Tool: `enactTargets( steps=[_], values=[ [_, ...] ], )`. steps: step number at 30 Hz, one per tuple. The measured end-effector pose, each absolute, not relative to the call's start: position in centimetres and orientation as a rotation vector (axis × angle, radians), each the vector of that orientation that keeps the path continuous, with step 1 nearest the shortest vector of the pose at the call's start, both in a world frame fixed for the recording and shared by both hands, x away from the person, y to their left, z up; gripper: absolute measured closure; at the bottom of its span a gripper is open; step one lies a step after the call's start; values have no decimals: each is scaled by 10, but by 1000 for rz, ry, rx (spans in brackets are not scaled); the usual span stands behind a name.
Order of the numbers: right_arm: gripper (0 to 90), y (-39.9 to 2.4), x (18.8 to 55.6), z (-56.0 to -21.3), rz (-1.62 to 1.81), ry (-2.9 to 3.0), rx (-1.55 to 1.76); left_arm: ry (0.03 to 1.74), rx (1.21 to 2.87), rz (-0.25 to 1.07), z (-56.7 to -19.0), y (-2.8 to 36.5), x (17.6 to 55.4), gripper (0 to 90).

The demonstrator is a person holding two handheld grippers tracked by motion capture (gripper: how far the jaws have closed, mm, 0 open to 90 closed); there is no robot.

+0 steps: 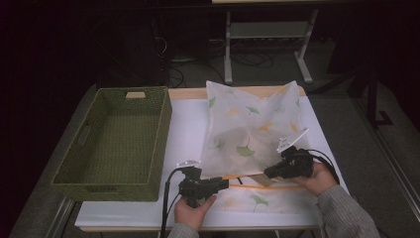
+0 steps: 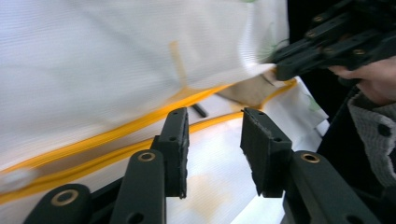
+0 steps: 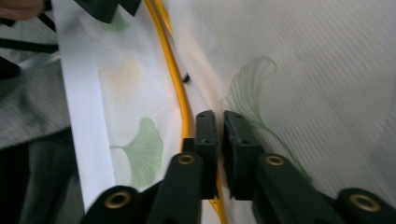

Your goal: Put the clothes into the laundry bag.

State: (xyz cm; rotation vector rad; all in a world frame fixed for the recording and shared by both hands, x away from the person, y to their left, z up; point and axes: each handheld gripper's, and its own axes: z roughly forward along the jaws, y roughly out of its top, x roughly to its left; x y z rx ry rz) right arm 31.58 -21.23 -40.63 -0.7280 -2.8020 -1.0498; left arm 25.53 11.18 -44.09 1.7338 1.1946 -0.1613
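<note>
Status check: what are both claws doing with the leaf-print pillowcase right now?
Left claw open over the yellow-piped opening edge. Right claw shut on the white leaf-print fabric pillowcase at that edge. Green woven basket off to the left, nothing in the way.

A: Room?
B: Dark. Grey floor (image 1: 356,129) beyond the right claw (image 1: 267,173), white-framed table legs (image 1: 229,54) far behind it, cables (image 1: 247,59) underneath.
A: Bench?
B: White bench (image 1: 185,129), wood edge at back.
</note>
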Motion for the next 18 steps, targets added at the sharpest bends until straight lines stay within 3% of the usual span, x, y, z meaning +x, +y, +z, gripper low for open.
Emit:
enactTargets(
  steps=[6,11,18],
  values=[
    [768,-201,322,-394,-1156,-2765,-710,1249,1705,-144,-443,132,260,584],
    [791,-176,333,-390,-1147,-2808,-699,1243,1716,-135,-444,132,261,585],
    [880,-168,357,-417,-946,-2890,-884,1241,1725,-128,-448,131,261,578]
  ],
)
